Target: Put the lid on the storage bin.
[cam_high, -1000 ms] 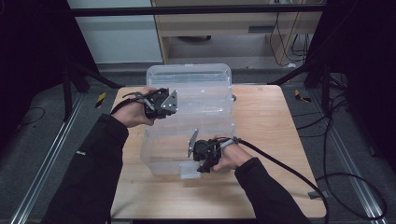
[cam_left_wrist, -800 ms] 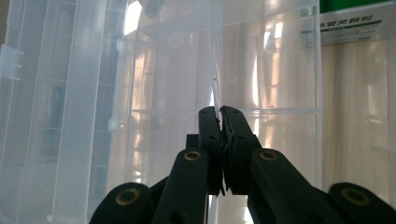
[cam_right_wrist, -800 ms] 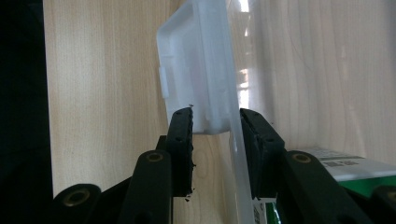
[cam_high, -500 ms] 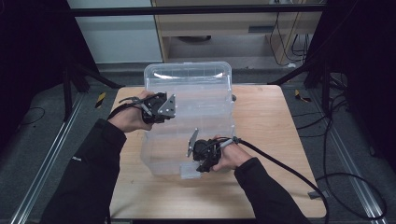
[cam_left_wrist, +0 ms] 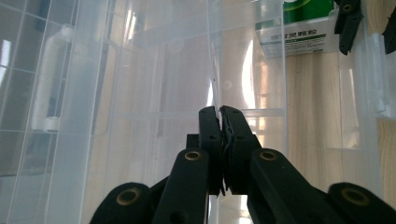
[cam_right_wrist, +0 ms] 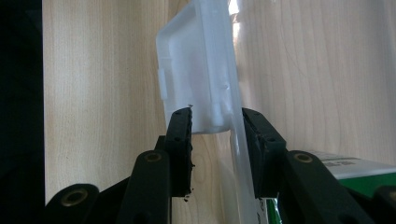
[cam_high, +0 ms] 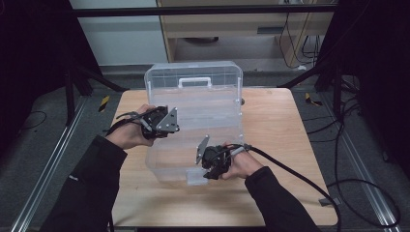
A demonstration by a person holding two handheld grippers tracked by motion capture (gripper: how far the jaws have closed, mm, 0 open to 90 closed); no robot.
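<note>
A clear plastic storage box [cam_high: 193, 140] stands mid-table, its lid [cam_high: 193, 82] with a white handle raised at the back. My left gripper [cam_high: 162, 123] is at the box's left side, shut on a thin clear wall edge [cam_left_wrist: 212, 70] that runs between its jaws. At the box's near front, my right gripper [cam_high: 209, 164] is shut on the white front latch [cam_right_wrist: 196, 74], with one pad on the latch and the other against the clear wall. A green and white carton [cam_left_wrist: 299, 28] lies inside the box and also appears as a corner of the carton [cam_right_wrist: 355, 175] beside the right jaw.
The wooden table [cam_high: 280, 125] has bare room right of the box. A thick black cable [cam_high: 300, 179] trails from the right gripper to the right. Metal rails and cables lie on the floor around the table, and a wooden cabinet [cam_high: 232, 34] stands behind.
My left gripper has slid toward the near side along the box's left edge. The right gripper has stayed at the front latch.
</note>
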